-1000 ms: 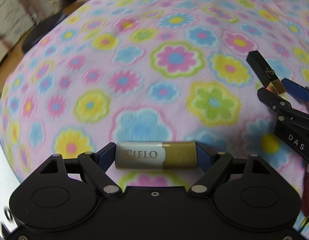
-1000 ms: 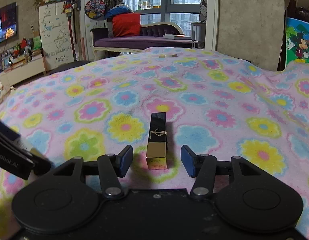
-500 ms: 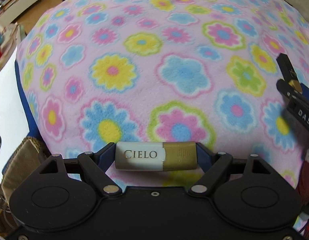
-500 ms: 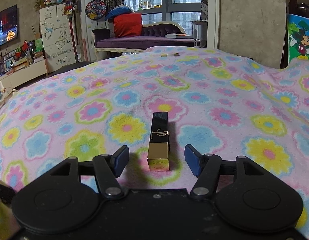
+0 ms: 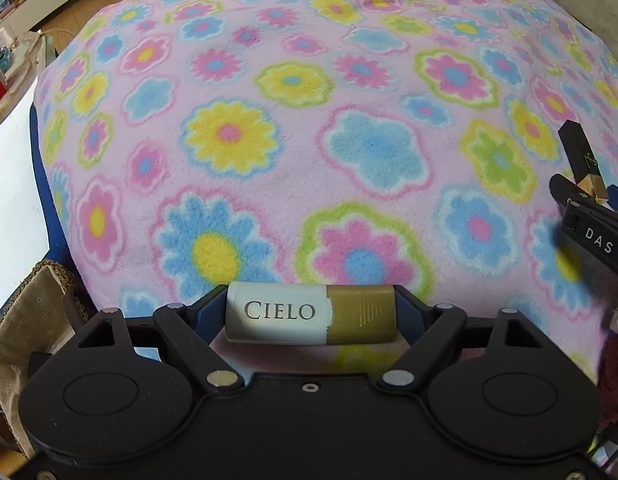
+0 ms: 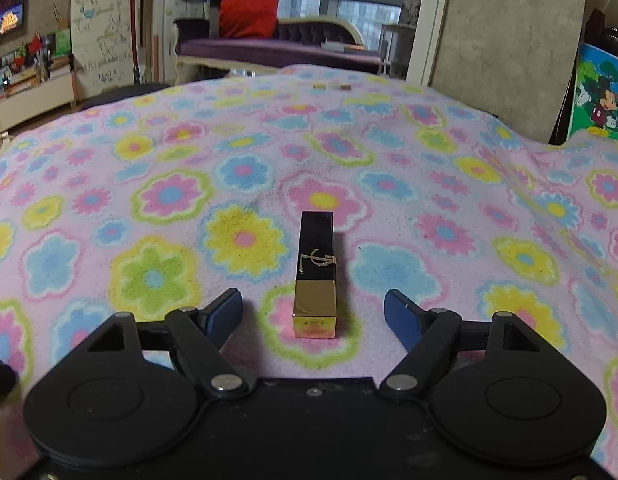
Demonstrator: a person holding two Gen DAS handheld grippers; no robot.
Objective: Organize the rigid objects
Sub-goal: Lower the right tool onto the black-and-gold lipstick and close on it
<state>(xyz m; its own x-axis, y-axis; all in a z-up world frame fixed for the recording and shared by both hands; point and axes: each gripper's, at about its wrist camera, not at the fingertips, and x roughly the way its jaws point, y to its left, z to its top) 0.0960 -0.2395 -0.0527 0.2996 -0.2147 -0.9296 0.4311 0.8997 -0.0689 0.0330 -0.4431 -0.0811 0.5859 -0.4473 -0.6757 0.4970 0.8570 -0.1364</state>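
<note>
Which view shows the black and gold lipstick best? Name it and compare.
The right wrist view: the black and gold lipstick lies whole on the blanket, centred between the right tool's open jaws. The left wrist view shows it only at the right edge, partly hidden.

The pink fleece blanket printed with coloured flowers [image 6: 449, 168] lies bare across almost its whole width, so a gripper can pass freely over its middle and left. Near the front, a square black lipstick tube with a gold base [image 6: 315, 276] lies flat on it, with open blanket on either side. At the far edge, a small flat tan and brown object [image 6: 332, 87] rests well apart from the tube; what it is cannot be told. Beyond the blanket's left edge stand a white surface [image 5: 9, 200] and a beige cloth-covered thing [image 5: 29, 320].
</note>
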